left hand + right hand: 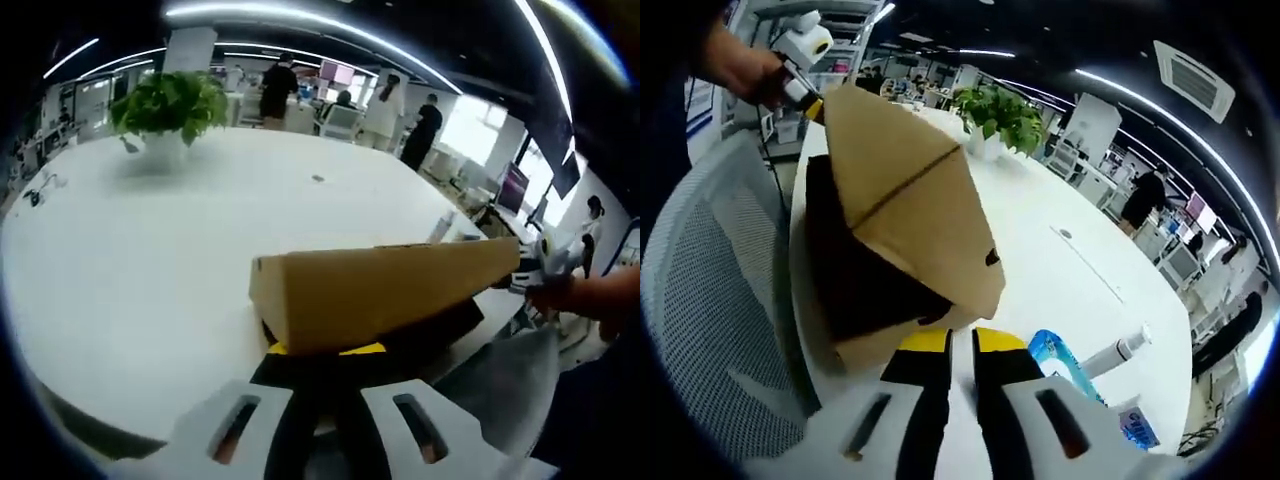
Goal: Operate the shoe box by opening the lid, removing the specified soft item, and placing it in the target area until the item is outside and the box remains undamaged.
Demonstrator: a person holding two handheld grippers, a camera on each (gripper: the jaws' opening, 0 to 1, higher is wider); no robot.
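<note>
A brown cardboard shoe box stands on the white table (150,260) with its lid (385,290) lifted and the dark inside (430,325) showing beneath. My left gripper (325,350) is at the lid's near end, its yellow-tipped jaws close together on the lid's lower edge. In the right gripper view the raised lid (905,200) slopes over the dark box interior (855,270). The right gripper (952,342) pinches the lid's near rim with a narrow gap between its jaws. Each gripper also shows at the lid's far end in the other view, the right gripper (540,262) and the left gripper (800,60), both hand-held. The soft item is hidden.
A potted plant (170,105) stands far across the table. A blue packet (1060,365) and a white tube (1120,352) lie near the right gripper. A grey mesh chair (710,310) sits at the table's edge. People stand by desks in the background.
</note>
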